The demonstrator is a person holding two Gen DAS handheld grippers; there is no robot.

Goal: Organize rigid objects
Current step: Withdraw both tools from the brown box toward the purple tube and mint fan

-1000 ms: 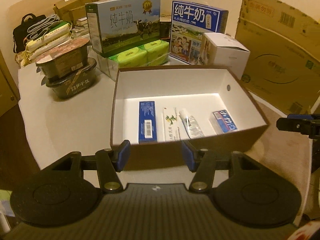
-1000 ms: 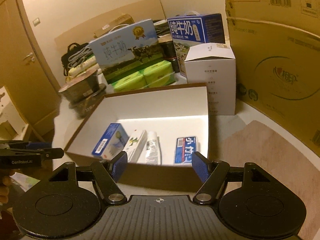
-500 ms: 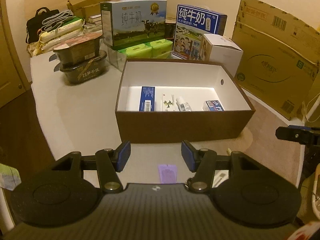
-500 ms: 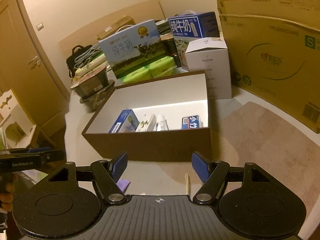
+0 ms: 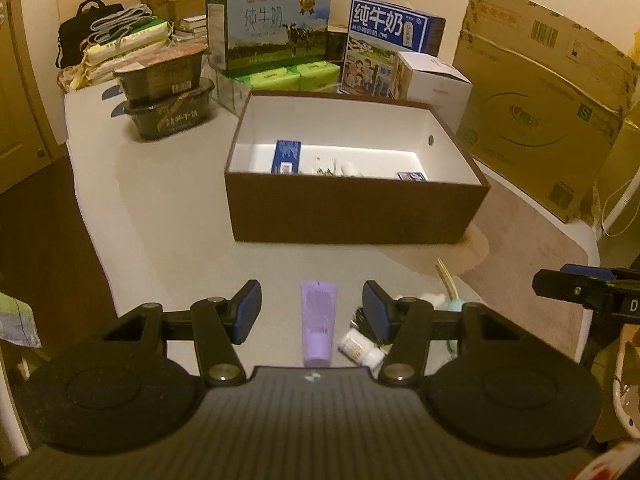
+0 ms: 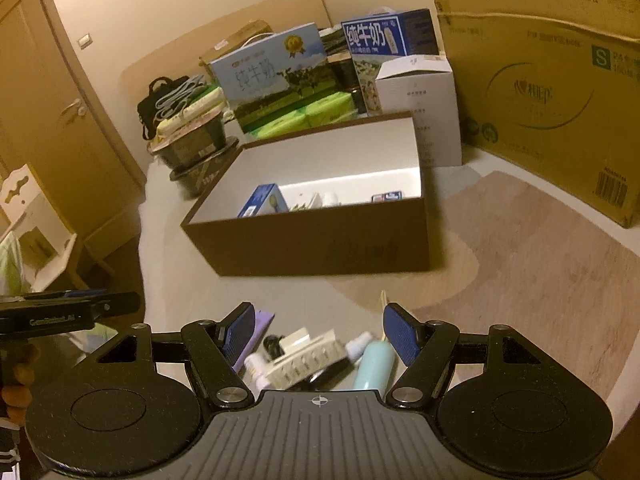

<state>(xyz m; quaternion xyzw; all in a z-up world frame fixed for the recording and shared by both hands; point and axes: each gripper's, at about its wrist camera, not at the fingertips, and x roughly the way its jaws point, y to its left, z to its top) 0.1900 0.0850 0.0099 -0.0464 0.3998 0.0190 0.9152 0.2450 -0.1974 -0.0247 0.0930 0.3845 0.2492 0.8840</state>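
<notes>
Both claws are hanging over the near edge of the worktop (image 5: 168,208), and both are standing spread with nothing pinched between the pads. The left claw (image 5: 312,312) is sitting directly above a purple tube (image 5: 318,326), which is lying flat on the worktop, lined up in the gap between the blue pads without touching either. Just beside the tube, to its right, a small white bottle (image 5: 360,347) is lying on its side, partly tucked under the right finger.

The right claw (image 6: 318,332) is hovering over a small heap: a white blister strip (image 6: 306,360) is lying tilted across the middle, a pale teal bottle (image 6: 374,364) is resting near the right pad, and the purple tube's end is peeking out by the left pad.

Beyond them, the brown box (image 5: 352,208) is standing open with its white inside showing, and a blue carton (image 5: 286,156) plus a few smaller packs are lying on its floor. Milk cartons (image 5: 272,28) and stacked food tubs (image 5: 168,92) are crowding the far end.
</notes>
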